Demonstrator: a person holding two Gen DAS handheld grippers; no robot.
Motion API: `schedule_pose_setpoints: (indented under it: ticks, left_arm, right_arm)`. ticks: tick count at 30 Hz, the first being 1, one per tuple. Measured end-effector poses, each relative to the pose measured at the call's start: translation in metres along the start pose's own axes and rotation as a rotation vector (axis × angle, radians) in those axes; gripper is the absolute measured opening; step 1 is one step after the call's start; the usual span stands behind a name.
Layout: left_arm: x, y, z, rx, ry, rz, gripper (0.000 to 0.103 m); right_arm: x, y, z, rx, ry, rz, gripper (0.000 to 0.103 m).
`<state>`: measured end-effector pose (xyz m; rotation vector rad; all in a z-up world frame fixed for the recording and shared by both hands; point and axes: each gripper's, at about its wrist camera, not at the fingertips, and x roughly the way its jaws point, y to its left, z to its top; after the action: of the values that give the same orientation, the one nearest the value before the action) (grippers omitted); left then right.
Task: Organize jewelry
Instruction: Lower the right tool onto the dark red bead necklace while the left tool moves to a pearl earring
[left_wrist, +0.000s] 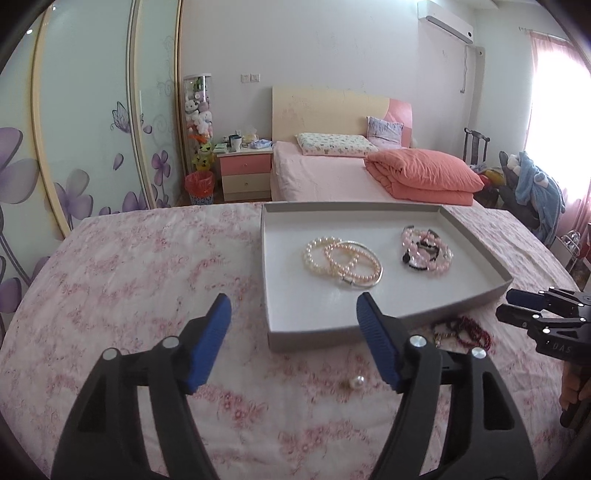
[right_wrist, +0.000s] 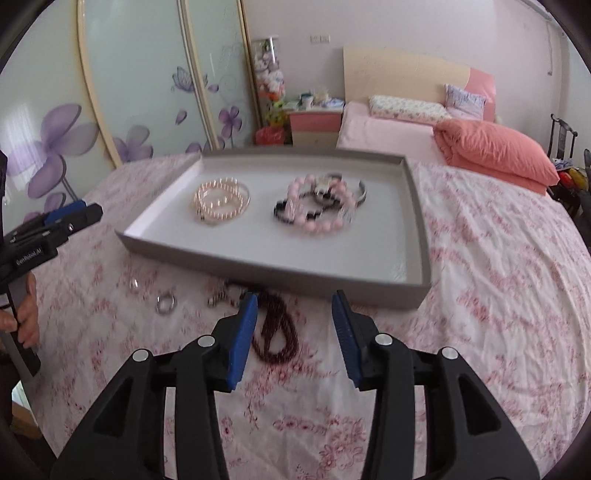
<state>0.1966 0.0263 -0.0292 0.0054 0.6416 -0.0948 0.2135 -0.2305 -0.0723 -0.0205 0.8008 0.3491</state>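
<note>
The right gripper (right_wrist: 294, 334) hangs empty with its jaws partly parted, just above the dark red bead necklace (right_wrist: 275, 328) lying on the floral cloth (right_wrist: 480, 295) in front of the grey tray (right_wrist: 280, 275). Best to lower with one pad on either side of the doubled strands, across them. The loop's long axis runs from the tray toward the camera. The left gripper (left_wrist: 293, 338) stands wide and empty.

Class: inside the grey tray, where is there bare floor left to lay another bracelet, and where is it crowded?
Free: the tray floor along its near wall and right-hand corner. Crowded: the middle, with the pearl bracelets and pink bead pile. On the cloth before it lies a dark red necklace.
</note>
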Motion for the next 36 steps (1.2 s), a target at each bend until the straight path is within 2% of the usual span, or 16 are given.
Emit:
schedule_pose_setpoints:
  ticks: [4, 6, 8, 14, 16, 18, 21, 24, 27, 32, 36]
  left_arm:
    - [0.0, 0.001, -0.008, 0.001, 0.02, 0.0, 0.073]
    - [0.001, 0.0, -0.009, 0.004, 0.026, 0.004, 0.074]
    - [0.003, 0.001, -0.01, 0.002, 0.031, 0.009, 0.074]
    - [0.009, 0.002, -0.012, -0.007, 0.049, 0.012, 0.074]
    - [0.01, 0.001, -0.013, -0.004, 0.053, 0.011, 0.074]
    - [0.011, 0.0, -0.014, -0.001, 0.057, 0.009, 0.074]
    - [0.012, -0.002, -0.015, 0.005, 0.064, 0.004, 0.074]
    - [0.013, -0.006, -0.017, 0.018, 0.077, -0.004, 0.074]
    - [0.012, -0.011, -0.021, 0.032, 0.086, -0.007, 0.08]
    - [0.013, -0.019, -0.028, 0.048, 0.114, -0.018, 0.082]
    - [0.012, -0.027, -0.037, 0.07, 0.143, -0.028, 0.085]
  right_arm:
    - [0.013, 0.012, -0.008, -0.031, 0.047, 0.01, 0.047]
    - [0.018, 0.018, -0.01, -0.055, 0.059, 0.008, 0.056]
    - [0.023, 0.022, -0.01, -0.075, 0.068, -0.002, 0.06]
    - [0.039, 0.029, -0.008, -0.099, 0.102, -0.018, 0.061]
    - [0.039, 0.032, -0.005, -0.104, 0.099, -0.019, 0.054]
    - [0.039, 0.034, -0.005, -0.106, 0.092, -0.025, 0.028]
    - [0.035, 0.031, -0.006, -0.088, 0.088, -0.037, 0.013]
    - [0.03, 0.027, -0.01, -0.061, 0.085, -0.064, 0.011]
    - [0.023, 0.018, -0.015, -0.023, 0.085, -0.108, 0.011]
    - [0.01, -0.004, -0.025, 0.064, 0.078, -0.242, 0.01]
    - [0.005, -0.015, -0.03, 0.109, 0.072, -0.255, 0.01]
